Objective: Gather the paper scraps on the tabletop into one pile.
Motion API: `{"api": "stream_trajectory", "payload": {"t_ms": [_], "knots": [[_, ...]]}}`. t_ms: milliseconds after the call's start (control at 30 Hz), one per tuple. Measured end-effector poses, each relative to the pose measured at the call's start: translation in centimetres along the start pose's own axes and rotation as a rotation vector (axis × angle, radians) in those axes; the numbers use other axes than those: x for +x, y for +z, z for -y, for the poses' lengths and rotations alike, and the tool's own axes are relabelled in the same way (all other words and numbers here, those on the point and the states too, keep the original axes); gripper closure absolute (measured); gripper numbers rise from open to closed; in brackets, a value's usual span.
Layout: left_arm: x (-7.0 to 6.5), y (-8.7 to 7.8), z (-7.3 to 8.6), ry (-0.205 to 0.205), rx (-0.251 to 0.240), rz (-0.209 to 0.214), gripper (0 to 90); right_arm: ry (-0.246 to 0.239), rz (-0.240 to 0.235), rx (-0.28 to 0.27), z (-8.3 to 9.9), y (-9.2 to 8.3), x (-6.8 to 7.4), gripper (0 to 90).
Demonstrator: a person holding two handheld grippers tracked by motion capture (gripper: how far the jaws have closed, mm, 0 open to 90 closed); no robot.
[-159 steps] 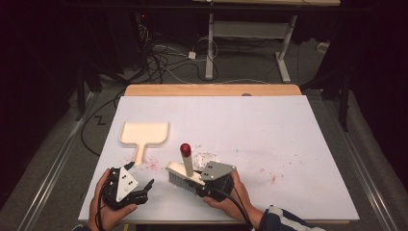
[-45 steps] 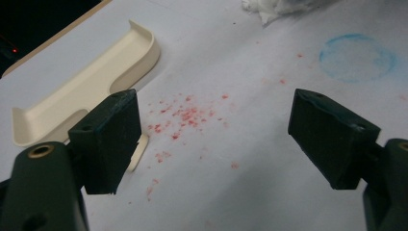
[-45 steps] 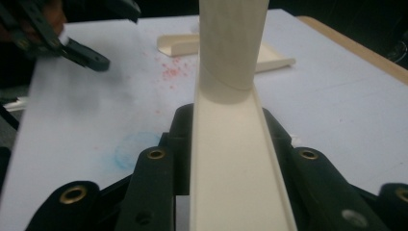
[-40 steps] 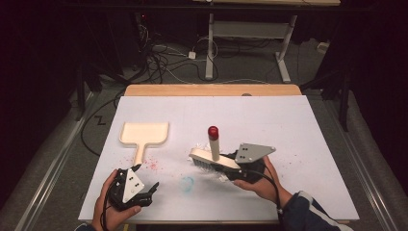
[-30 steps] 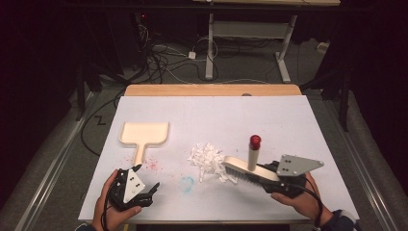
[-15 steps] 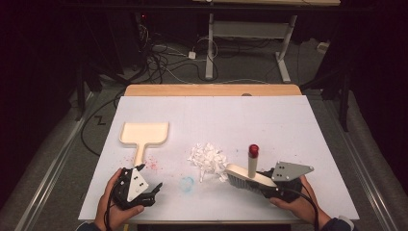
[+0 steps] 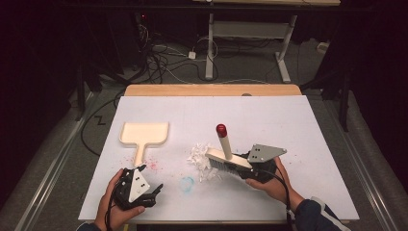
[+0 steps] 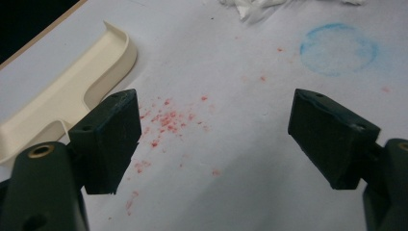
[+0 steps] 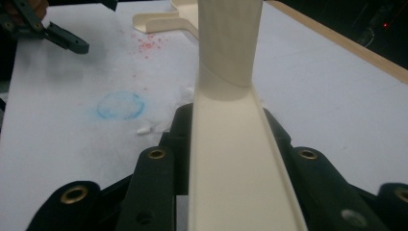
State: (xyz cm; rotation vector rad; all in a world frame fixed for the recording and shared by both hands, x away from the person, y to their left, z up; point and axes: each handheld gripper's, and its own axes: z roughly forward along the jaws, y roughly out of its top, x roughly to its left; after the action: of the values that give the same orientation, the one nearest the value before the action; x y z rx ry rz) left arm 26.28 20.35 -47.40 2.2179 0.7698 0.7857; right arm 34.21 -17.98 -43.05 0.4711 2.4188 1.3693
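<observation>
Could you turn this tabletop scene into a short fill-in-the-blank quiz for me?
1. The right gripper is shut on a ____.
2. The left gripper's jaws stand ____, with nothing between them.
3. The brush bristles touch a pile of white ____ scraps.
4. The ring drawn on the table is ____ in colour.

Missing words: brush; open; paper; blue

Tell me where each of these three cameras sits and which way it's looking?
High view: above the table's near edge, looking forward and down; both hands, left gripper, right gripper.
Left gripper view: on that gripper, looking between its open jaws at the dustpan.
Right gripper view: on that gripper, looking along the clamped brush.
Shared: blue ring, dustpan, paper scraps.
</observation>
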Motion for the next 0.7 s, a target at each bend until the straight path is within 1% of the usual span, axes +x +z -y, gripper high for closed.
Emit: {"api": "stream_trajectory", "payload": {"t_ms": [100,200,300,367,400,467,533,633,700], "knots": [[0.1,-0.1,0.1,-0.005,-0.003,-0.001,18.0,-0.013,0.007,-0.022,-0.3,-1.1,0.0,67.8],[0.0,-0.2,0.1,-0.003,-0.003,-0.001,18.0,-0.003,0.026,-0.038,-0.3,-2.7,-0.1,67.7],[0.0,-0.3,0.0,0.002,-0.004,-0.002,18.0,-0.007,0.082,-0.053,-0.5,-4.5,-0.3,67.7],[0.0,-0.3,0.0,0.001,-0.007,-0.005,18.0,-0.012,0.148,-0.059,-0.5,-5.3,-0.6,67.6],[0.0,-0.3,0.0,-0.002,-0.008,-0.005,18.0,-0.007,0.172,-0.061,-0.4,-5.4,-0.8,67.7],[0.0,-0.2,-0.1,-0.004,-0.008,-0.004,18.0,0.034,0.210,-0.059,-0.1,-5.3,-1.4,67.7],[0.0,-0.1,-0.1,0.000,-0.005,-0.001,18.0,0.061,0.252,-0.045,0.3,-4.6,-2.0,67.7],[-0.1,0.1,-0.2,0.004,0.002,0.002,18.0,0.050,0.352,0.008,0.7,-2.5,-2.5,67.8],[-0.1,0.1,-0.2,0.003,0.002,0.001,19.1,0.039,0.401,0.034,0.9,-1.0,-2.5,67.8]]}}
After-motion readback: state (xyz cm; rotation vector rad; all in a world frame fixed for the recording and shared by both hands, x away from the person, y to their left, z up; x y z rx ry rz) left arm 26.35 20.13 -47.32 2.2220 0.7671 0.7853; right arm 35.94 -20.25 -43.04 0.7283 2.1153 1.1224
